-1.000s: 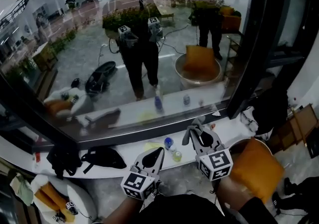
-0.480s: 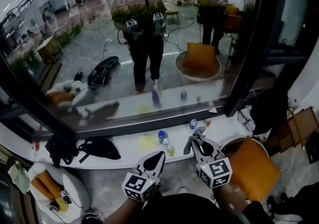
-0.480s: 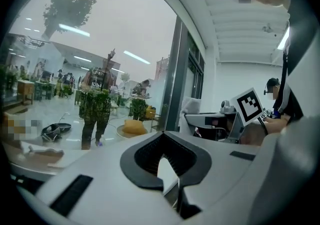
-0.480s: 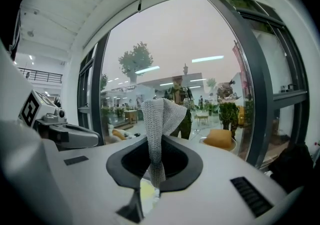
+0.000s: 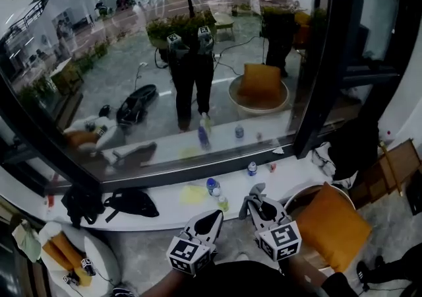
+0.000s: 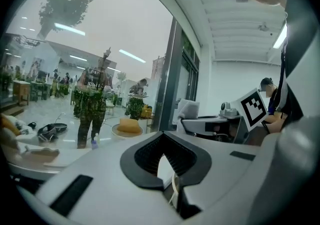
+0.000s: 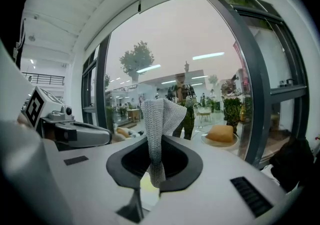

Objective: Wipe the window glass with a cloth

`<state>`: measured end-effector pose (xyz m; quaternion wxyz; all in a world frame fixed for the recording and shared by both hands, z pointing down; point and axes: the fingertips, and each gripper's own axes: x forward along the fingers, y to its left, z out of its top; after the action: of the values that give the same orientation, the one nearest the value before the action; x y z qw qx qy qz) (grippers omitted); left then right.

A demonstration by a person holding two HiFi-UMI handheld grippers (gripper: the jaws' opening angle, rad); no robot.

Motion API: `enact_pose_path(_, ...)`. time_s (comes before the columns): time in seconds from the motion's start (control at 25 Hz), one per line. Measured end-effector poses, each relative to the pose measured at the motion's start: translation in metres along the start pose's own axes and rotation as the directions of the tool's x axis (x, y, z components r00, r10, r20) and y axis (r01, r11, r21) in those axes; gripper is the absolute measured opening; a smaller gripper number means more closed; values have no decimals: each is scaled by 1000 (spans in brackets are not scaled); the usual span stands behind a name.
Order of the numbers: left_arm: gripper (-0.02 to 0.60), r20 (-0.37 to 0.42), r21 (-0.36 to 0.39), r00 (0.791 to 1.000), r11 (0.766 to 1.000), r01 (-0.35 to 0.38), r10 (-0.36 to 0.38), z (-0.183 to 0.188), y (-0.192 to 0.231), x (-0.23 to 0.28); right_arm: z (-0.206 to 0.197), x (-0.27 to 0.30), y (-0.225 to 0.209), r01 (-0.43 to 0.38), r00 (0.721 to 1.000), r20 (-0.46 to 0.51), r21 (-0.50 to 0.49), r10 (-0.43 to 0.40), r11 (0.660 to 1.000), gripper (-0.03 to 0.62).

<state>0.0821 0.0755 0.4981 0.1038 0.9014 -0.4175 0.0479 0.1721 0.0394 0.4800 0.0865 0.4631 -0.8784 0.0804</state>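
**Cloth in the right gripper, pane not yet reached**

The right gripper (image 5: 256,195) has its jaws clamped on the grey cloth (image 7: 157,119). A folded flap of the cloth stands up past the jaw tips and a short tail hangs below them. The left gripper (image 5: 210,218) is held beside it, its jaws together with nothing between them. Both are low and close to the person's body, on the near side of the white sill (image 5: 165,208). They are well apart from the window glass (image 5: 165,58), so the wiping has probably not begun.

The grip looks narrow: only a pinched fold is held and most of the fabric is free. To wipe well, the person would likely bring the free flap against the pane first and keep the hard jaw tips off the glass. Pressure should be light enough that the cloth does not pull out of the pinch. Overlapping strokes starting near the top edge of the pane would suit a surface this large.

The approach passes over clutter. A blue-capped bottle (image 5: 212,185) stands near the middle of the sill, beside a yellow rag (image 5: 193,195). A black bag (image 5: 130,203) lies towards the sill's left end. A reach too low could knock the bottle over. The dark frame post (image 5: 323,78) bounds the pane on the right.
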Motion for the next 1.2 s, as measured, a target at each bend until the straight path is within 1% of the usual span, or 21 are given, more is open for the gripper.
enact_pose_path(0.28, 8, 8, -5, 1000, 1000, -6, 6, -1, -4, 0, -4, -8, -1, 6, 1000, -4, 4, -6, 1000, 52)
enact_pose_path(0.72, 8, 2, -6, 1000, 1000, -20, 20, -4, 1, 4, -9, -1, 3, -28, 999, -18, 2, 28, 1000, 51)
enact_pose_path(0.92, 8, -7, 13, 1000, 1000, -12, 12, -5, -4, 10, -12, -3, -4, -22, 999, -24, 6, 22, 1000, 52)
enact_pose_path(1.2, 8, -12, 13, 1000, 1000, 0, 0, -4, -7, 17, -19, -5, -13, -10, 1000, -27, 13, 11, 1000, 51)
